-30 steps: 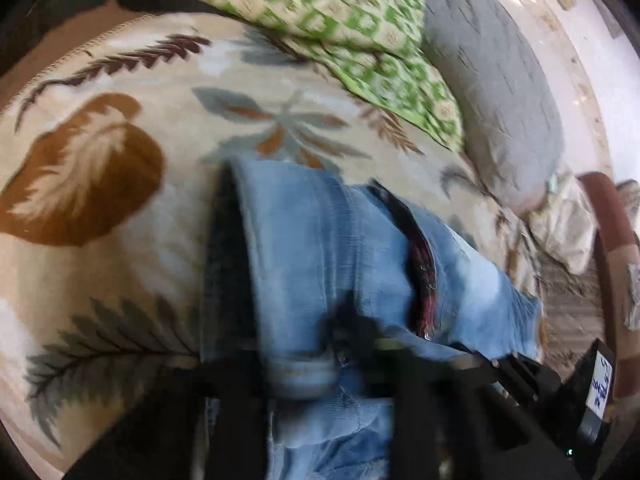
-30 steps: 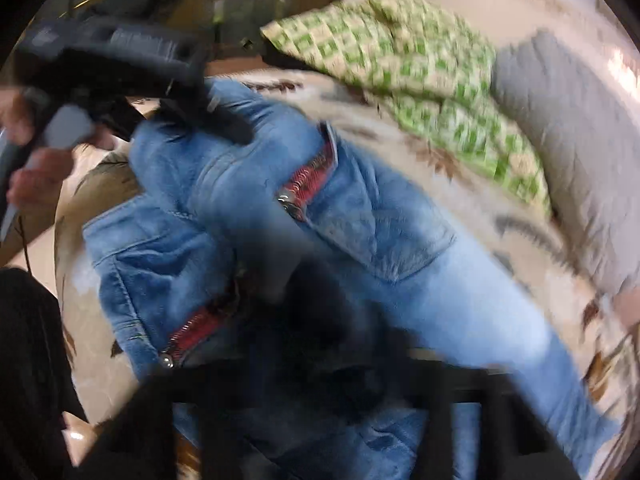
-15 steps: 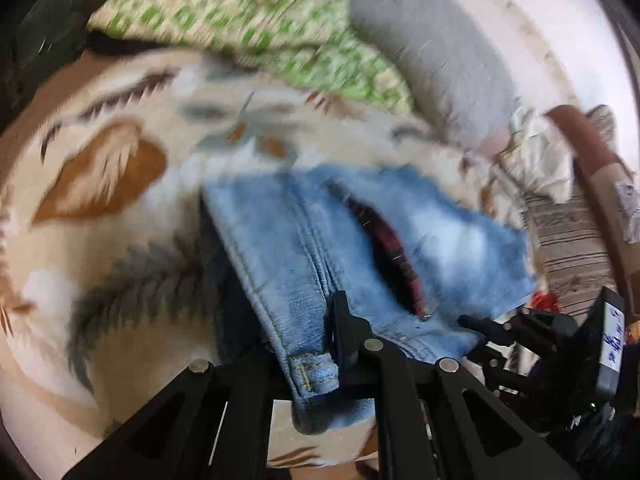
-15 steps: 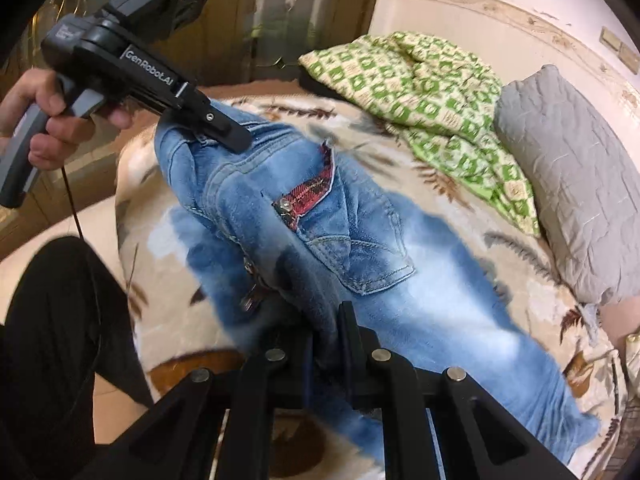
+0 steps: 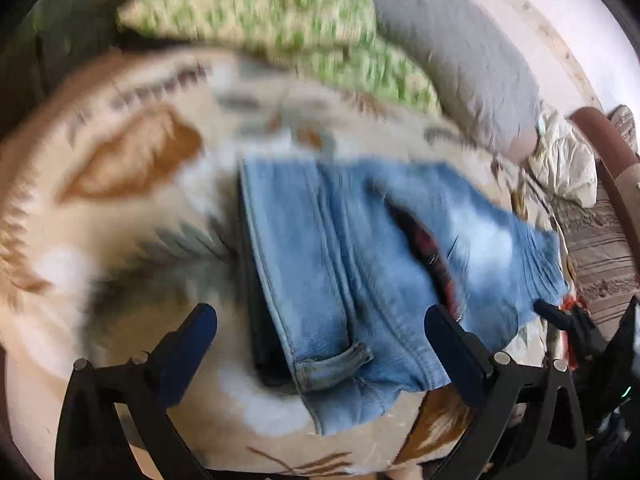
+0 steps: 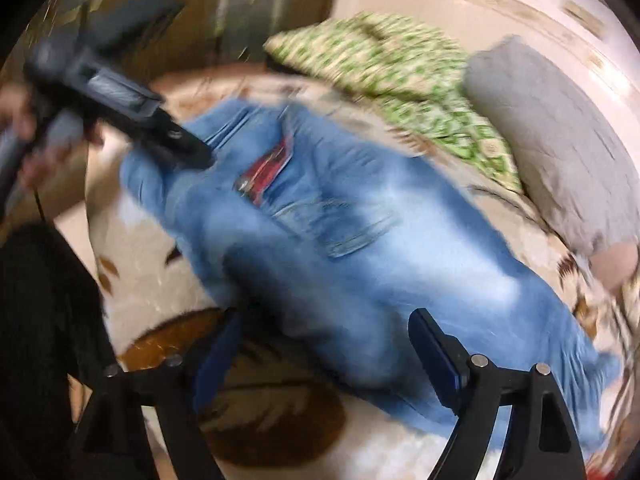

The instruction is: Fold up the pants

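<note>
Light blue jeans (image 5: 360,264) lie folded lengthwise on a leaf-patterned bedspread (image 5: 132,208), waistband towards me, a red-lined pocket slit (image 5: 432,256) showing. My left gripper (image 5: 320,344) is open and empty, its jaws spread either side of the waistband's belt loop. In the right wrist view the jeans (image 6: 360,264) stretch away to the right. My right gripper (image 6: 320,356) is open and empty over their near edge. The left gripper (image 6: 120,112) also shows there, at the waistband's far end. Both views are motion-blurred.
A green patterned blanket (image 5: 280,28) and a grey pillow (image 5: 460,56) lie at the far side of the bed. A cream cloth (image 5: 568,160) and a brown chair arm (image 5: 608,168) are at the right. The person's dark legs (image 6: 44,340) stand at the left.
Both grippers were shut on the jeans' waistband and have opened and let go. The jeans have dropped onto the bedspread. Both grippers have drawn back a little.
</note>
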`<state>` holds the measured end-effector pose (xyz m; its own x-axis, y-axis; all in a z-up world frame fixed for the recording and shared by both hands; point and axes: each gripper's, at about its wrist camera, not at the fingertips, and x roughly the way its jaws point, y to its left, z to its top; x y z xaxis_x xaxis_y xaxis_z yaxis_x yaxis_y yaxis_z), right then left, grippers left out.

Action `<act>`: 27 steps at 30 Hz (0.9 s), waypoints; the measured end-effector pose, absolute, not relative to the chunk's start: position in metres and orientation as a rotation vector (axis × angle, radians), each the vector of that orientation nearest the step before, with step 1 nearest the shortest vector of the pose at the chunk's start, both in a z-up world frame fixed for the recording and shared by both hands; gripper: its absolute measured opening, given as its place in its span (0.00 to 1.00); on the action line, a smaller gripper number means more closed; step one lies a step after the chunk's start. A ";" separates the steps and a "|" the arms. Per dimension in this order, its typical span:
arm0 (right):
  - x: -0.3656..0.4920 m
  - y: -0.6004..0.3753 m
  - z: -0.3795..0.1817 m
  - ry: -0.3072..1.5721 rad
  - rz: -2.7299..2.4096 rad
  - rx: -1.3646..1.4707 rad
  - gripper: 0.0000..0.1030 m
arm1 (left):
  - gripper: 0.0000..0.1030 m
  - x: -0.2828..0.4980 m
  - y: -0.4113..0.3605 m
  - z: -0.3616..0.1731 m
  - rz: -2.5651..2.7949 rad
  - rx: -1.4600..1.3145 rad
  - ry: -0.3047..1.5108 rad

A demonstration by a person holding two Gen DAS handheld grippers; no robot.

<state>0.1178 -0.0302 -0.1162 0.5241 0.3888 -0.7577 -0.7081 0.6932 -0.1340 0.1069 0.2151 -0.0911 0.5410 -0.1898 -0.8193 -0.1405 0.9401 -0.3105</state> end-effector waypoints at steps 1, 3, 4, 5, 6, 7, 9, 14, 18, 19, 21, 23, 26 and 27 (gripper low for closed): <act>0.120 -0.046 -0.106 0.760 0.666 -0.411 0.84 | 1.00 0.104 0.215 -0.081 -0.037 -0.354 0.986; 0.125 -0.076 -0.089 0.753 0.618 -0.313 0.85 | 1.00 0.104 0.213 -0.066 -0.030 -0.337 0.954; 0.130 -0.097 -0.083 0.759 0.576 -0.253 0.85 | 1.00 0.106 0.209 -0.058 -0.034 -0.310 0.938; 0.136 -0.118 -0.079 0.772 0.530 -0.193 0.86 | 1.00 0.107 0.206 -0.053 -0.039 -0.292 0.930; 0.142 -0.136 -0.076 0.784 0.489 -0.145 0.86 | 1.00 0.113 0.197 -0.046 -0.057 -0.250 0.917; 0.149 -0.159 -0.075 0.801 0.438 -0.086 0.86 | 1.00 0.117 0.192 -0.041 -0.068 -0.230 0.913; 0.159 -0.201 -0.074 0.829 0.351 0.018 0.86 | 1.00 0.133 0.175 -0.036 -0.089 -0.167 0.904; 0.177 -0.291 -0.073 0.873 0.127 0.209 0.86 | 1.00 0.185 0.126 -0.037 -0.169 -0.020 0.951; 0.190 -0.337 -0.074 0.917 0.032 0.344 0.86 | 1.00 0.237 0.079 -0.050 -0.231 0.154 0.997; 0.193 -0.343 -0.075 0.929 0.015 0.358 0.86 | 1.00 0.250 0.066 -0.055 -0.243 0.217 1.006; 0.198 -0.355 -0.076 0.949 -0.018 0.389 0.86 | 1.00 0.266 0.048 -0.063 -0.258 0.313 1.024; 0.207 -0.364 -0.081 0.978 -0.037 0.419 0.86 | 1.00 0.283 0.030 -0.074 -0.295 0.408 1.055; 0.224 -0.372 -0.094 1.024 -0.046 0.510 0.85 | 1.00 0.302 0.013 -0.091 -0.304 0.489 1.086; 0.230 -0.373 -0.099 1.036 -0.056 0.527 0.85 | 1.00 0.306 0.009 -0.096 -0.305 0.495 1.099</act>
